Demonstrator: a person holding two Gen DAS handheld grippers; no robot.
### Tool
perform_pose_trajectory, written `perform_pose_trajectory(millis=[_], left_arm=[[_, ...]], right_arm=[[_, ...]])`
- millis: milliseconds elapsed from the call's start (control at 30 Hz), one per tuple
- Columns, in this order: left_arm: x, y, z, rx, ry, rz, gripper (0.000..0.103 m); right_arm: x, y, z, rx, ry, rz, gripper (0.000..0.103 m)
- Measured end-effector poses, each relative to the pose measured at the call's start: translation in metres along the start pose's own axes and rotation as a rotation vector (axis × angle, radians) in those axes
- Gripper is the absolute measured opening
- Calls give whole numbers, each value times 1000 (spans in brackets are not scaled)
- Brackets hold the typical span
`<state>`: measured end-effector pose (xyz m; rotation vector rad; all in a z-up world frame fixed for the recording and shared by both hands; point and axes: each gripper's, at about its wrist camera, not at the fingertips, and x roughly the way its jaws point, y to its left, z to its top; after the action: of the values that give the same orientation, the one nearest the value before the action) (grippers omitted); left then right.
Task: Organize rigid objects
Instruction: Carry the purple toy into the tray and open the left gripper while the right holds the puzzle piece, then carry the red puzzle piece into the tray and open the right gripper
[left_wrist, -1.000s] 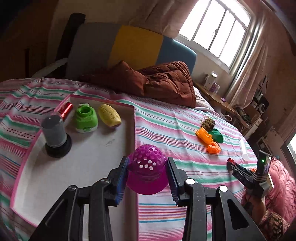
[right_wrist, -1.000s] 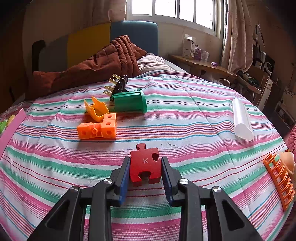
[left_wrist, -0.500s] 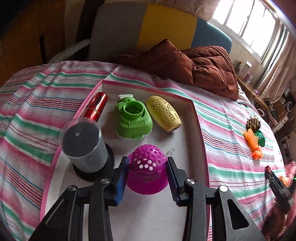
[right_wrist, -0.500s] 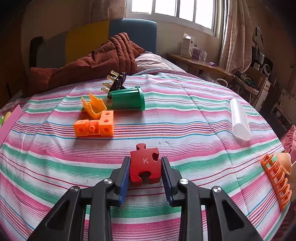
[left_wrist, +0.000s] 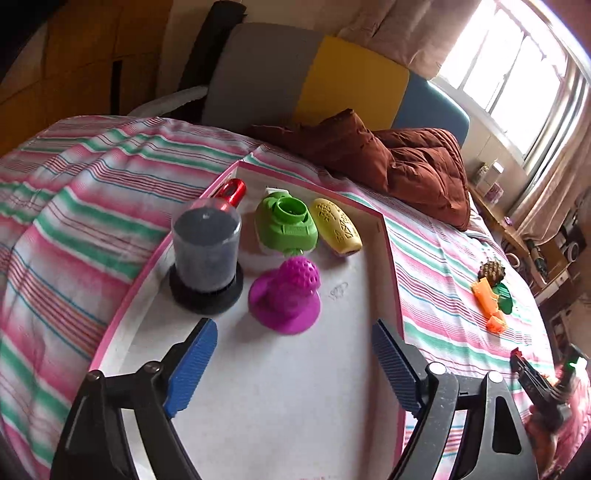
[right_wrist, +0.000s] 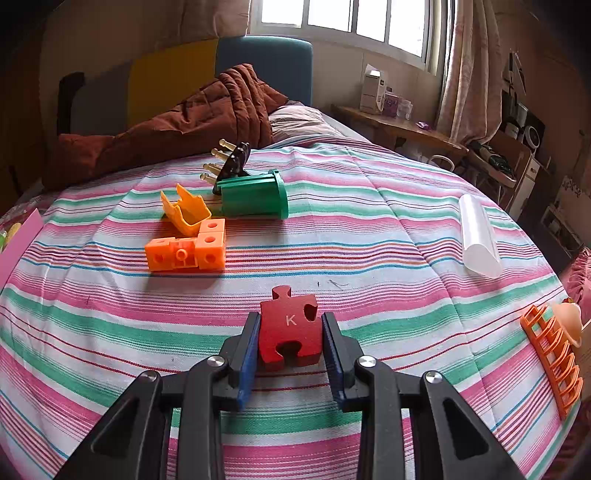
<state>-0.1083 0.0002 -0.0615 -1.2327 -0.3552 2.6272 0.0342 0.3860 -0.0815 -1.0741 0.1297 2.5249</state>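
A magenta perforated dome (left_wrist: 286, 295) rests on the white floor of the pink-rimmed tray (left_wrist: 389, 258). My left gripper (left_wrist: 291, 363) hangs just short of it, jaws opening wide, nothing between them. Behind the dome stand a grey cylinder on a black base (left_wrist: 206, 254), a green piece (left_wrist: 286, 227), a yellow oval (left_wrist: 336, 230) and a red tube (left_wrist: 232, 192). In the right wrist view my right gripper (right_wrist: 290, 350) is shut on a red puzzle piece marked K (right_wrist: 290, 328) just above the striped bedspread (right_wrist: 369, 229).
Orange cube blocks (right_wrist: 186, 251), a yellow open piece (right_wrist: 186, 210), a green cup on its side (right_wrist: 255, 199) with a black plug (right_wrist: 232, 160), a clear tube (right_wrist: 478, 236) and an orange rack (right_wrist: 552, 354) lie on the bed. A brown quilt (right_wrist: 184, 125) is heaped at the headboard.
My left gripper carried the magenta dome over the tray, set it down beside the grey cylinder and let go, jaws spreading wide. The right gripper stayed still with the puzzle piece.
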Motion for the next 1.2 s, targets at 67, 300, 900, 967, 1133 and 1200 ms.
perform_pose_trajectory(millis=[67, 300, 900, 967, 1133, 1200], left_arm=[[-5, -2, -5, -1, 0, -12, 89], [-23, -15, -24, 62, -19, -58, 94], [-55, -13, -44, 151, -105, -56, 101], [-57, -11, -46, 161, -108, -50, 101], [-60, -2, -49, 141, -99, -38, 102], [-61, 2, -50, 129, -104, -34, 102]], right_arm=[[0, 0, 0, 0, -1, -3, 32], [-12, 0, -3, 30, -1, 90, 32], [-58, 126, -8, -47, 71, 438, 32], [-59, 150, -4, -71, 91, 480, 32], [-68, 207, 8, -154, 94, 562, 32], [-71, 226, 15, -180, 91, 589, 32]])
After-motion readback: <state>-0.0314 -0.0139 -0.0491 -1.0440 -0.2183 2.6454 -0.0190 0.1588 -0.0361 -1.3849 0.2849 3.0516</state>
